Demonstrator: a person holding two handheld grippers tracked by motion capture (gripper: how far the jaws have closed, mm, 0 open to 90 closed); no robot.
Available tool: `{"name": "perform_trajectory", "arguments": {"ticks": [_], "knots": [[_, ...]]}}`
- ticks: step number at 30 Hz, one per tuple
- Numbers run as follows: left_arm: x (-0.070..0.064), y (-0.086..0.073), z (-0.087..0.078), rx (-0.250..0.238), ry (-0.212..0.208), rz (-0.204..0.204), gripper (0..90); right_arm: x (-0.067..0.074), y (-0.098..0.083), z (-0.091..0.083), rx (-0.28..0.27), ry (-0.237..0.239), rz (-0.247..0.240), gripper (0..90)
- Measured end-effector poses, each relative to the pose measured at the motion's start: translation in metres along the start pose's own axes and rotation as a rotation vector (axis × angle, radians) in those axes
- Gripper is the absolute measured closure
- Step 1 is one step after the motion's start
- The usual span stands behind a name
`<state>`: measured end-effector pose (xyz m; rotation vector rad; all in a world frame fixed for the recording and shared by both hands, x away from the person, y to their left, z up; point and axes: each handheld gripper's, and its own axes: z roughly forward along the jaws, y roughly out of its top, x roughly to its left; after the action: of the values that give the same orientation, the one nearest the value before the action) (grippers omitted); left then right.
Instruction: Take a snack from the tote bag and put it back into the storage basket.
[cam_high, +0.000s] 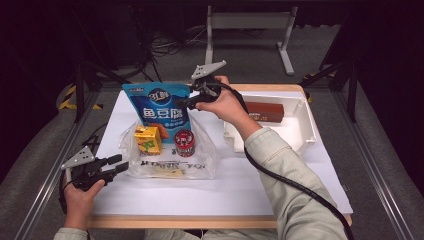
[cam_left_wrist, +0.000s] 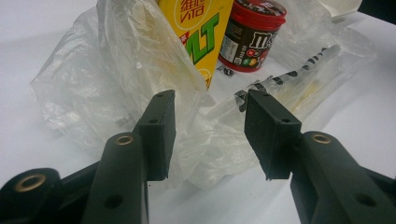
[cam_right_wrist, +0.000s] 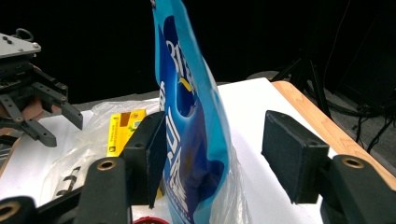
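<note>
While the right gripper (cam_right_wrist: 212, 154) has its two black jaws standing wide apart, the blue snack bag (cam_right_wrist: 196, 135) stands up tall between them. One pad (cam_right_wrist: 152, 154) looks like it is right against the side of the bag, and the other pad (cam_right_wrist: 292, 151) is well away from it, so nothing is squeezed. Seen from the high view, this right gripper (cam_high: 186, 103) is at the top edge of the blue snack bag (cam_high: 159, 110), which stands upright at the back of a clear plastic bag (cam_high: 202, 155).

Down at the near left corner of the table, the left gripper (cam_high: 118, 164) also has its jaws apart and holds nothing. Its pads (cam_left_wrist: 159, 133) point at the crinkly edge of the clear plastic bag (cam_left_wrist: 116, 74) and do not pinch it.

Inside the clear plastic bag stand a yellow drink box (cam_high: 147, 140) and a small red candy tub (cam_high: 184, 143), side by side, just in front of the blue snack bag.

Off to the right sits a white tray (cam_high: 307, 132) with a brown box (cam_high: 265, 111) lying in it. Everything rests on a white table (cam_high: 280, 185) with a wooden edge
</note>
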<state>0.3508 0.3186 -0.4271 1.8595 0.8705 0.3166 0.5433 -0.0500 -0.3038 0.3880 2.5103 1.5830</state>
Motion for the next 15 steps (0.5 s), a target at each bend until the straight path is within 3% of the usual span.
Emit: {"name": "perform_trajectory", "arguments": {"ticks": [15], "knots": [[0.000,0.000,-0.001,-0.003,0.000,-0.002,53.8,0.003,0.000,0.022,-0.006,0.029,-0.010,45.4]]}}
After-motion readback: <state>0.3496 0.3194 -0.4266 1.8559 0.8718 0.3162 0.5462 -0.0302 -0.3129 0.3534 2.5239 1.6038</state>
